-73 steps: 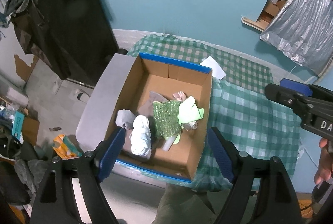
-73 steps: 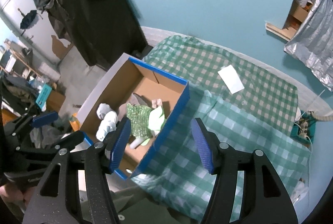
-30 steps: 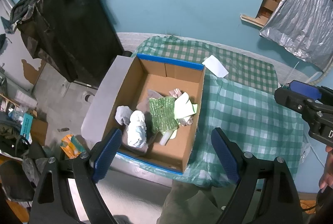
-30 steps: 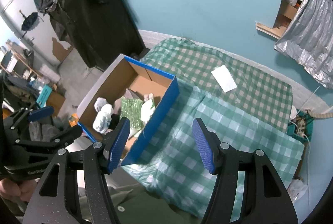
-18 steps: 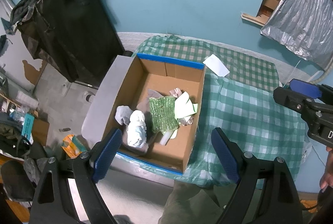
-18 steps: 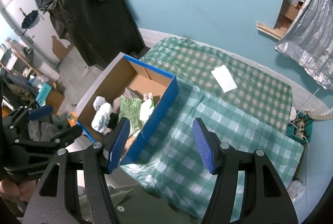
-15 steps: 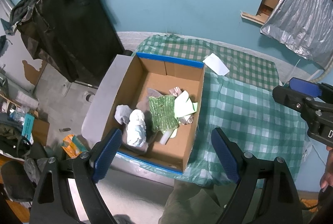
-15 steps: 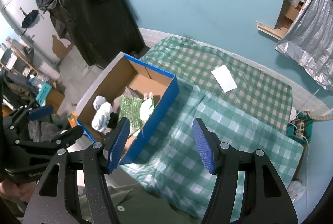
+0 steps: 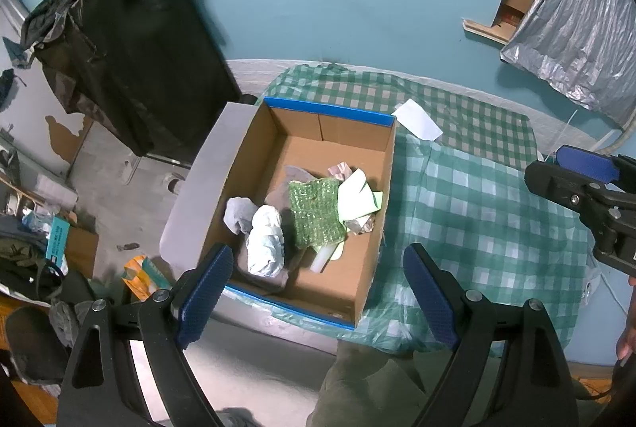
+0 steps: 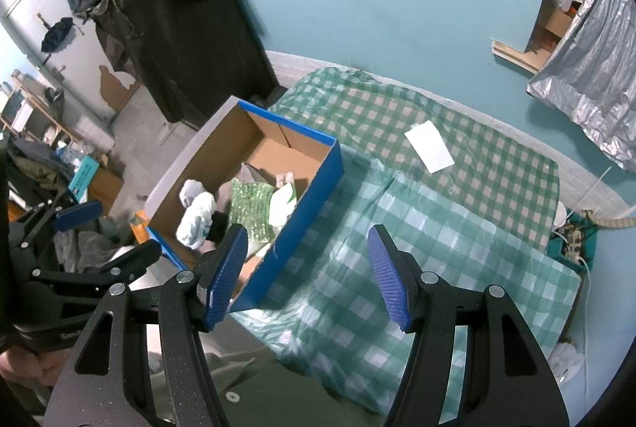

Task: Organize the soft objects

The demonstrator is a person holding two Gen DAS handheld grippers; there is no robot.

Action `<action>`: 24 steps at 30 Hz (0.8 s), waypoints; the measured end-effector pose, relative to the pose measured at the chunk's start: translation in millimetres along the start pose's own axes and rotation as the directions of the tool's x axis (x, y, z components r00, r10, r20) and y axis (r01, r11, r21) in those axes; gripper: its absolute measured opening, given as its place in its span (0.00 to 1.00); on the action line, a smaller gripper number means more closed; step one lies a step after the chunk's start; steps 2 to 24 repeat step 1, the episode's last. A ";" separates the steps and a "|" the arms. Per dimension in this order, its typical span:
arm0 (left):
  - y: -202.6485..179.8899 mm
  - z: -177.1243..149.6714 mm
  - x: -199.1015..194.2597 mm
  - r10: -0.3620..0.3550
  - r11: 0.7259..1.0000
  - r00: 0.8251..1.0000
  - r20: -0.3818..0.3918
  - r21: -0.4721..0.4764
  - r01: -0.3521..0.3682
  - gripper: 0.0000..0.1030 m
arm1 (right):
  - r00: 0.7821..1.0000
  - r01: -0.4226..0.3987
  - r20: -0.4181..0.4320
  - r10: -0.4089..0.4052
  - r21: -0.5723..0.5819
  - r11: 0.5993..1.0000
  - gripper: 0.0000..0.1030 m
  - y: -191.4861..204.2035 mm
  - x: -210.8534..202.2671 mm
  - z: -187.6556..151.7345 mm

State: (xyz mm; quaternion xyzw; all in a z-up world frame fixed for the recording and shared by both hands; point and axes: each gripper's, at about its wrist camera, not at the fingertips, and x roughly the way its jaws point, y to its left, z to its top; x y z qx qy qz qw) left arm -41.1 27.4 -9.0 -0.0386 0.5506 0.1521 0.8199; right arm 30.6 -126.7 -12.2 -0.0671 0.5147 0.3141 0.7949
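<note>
A blue-rimmed cardboard box (image 9: 381,188) stands on the left end of a green checked bed (image 9: 477,196). It holds soft items: a green sequined cloth (image 9: 316,214), a white bundle (image 9: 266,246), a grey cloth (image 9: 238,212) and pale green pieces (image 9: 355,192). My left gripper (image 9: 314,292) is open and empty, high above the box's near edge. My right gripper (image 10: 308,276) is open and empty, high above the bed beside the box (image 10: 318,188). The cloths (image 10: 250,208) show in the right wrist view too.
A white paper (image 9: 416,119) lies on the bed behind the box, also in the right wrist view (image 10: 429,145). A black garment-covered rack (image 9: 127,29) stands left. Clutter covers the floor at left (image 9: 59,236). A silver foil curtain (image 9: 576,29) hangs at right.
Both grippers rose slightly away from the box over the first seconds; in the last half second almost nothing moved. Both stay open and empty.
</note>
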 end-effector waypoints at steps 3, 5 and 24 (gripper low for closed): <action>0.0 0.1 0.2 -0.001 1.000 1.000 -0.001 0.000 0.001 0.86 | 1.000 0.000 -0.002 0.000 0.000 1.000 0.61 0.0 0.7 -1.2; 0.0 0.1 0.2 -0.001 1.000 1.000 -0.001 0.000 0.001 0.86 | 1.000 0.000 -0.002 0.000 0.000 1.000 0.61 0.0 0.7 -1.2; 0.0 0.1 0.2 -0.001 1.000 1.000 -0.001 0.000 0.001 0.86 | 1.000 0.000 -0.002 0.000 0.000 1.000 0.61 0.0 0.7 -1.2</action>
